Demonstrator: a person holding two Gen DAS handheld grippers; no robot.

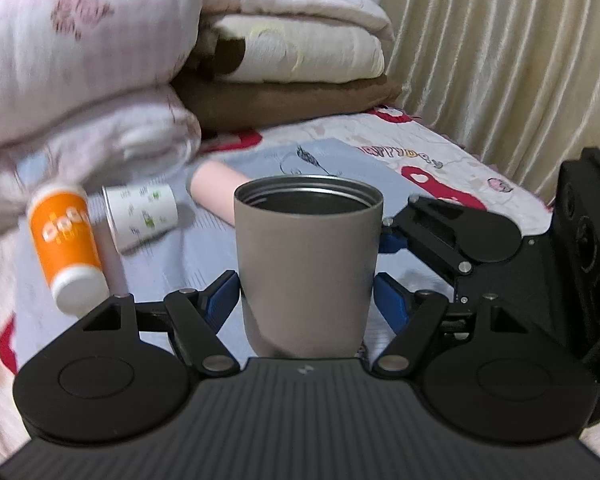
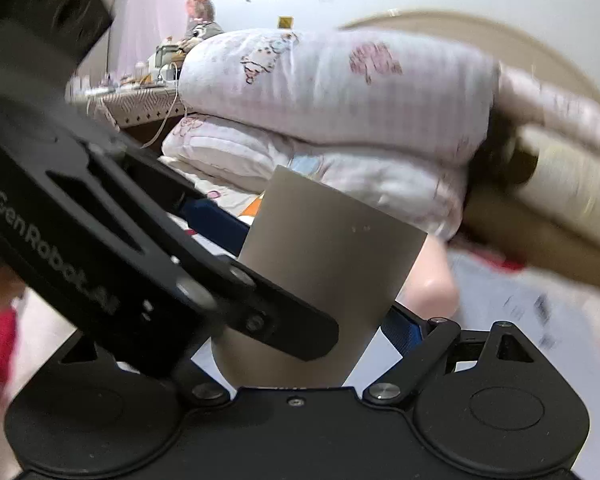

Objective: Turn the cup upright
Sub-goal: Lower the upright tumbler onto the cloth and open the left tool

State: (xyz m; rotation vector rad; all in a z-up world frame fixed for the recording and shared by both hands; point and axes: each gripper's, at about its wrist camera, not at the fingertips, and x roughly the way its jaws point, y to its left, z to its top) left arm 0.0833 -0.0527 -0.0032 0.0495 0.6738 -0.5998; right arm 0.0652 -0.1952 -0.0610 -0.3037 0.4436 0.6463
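A grey metal cup [image 1: 306,264] stands upright between my left gripper's [image 1: 308,300] blue pads, mouth up, dark inside. The left pads [image 1: 220,300] sit close to its sides with small gaps, so the gripper looks open around it. My right gripper [image 1: 384,236] reaches in from the right and touches the cup's side. In the right wrist view the cup [image 2: 324,264] sits tilted between the right gripper's [image 2: 312,276] blue pads [image 2: 400,326], which press on it. The left gripper's black body [image 2: 100,240] covers the cup's lower left.
The cup is on a patterned bed sheet [image 1: 400,152]. An orange and white bottle [image 1: 66,240], a white printed cup [image 1: 140,216] lying on its side and a pink cylinder [image 1: 216,192] lie behind left. Stacked quilts [image 1: 100,60] fill the back; a curtain [image 1: 520,60] hangs right.
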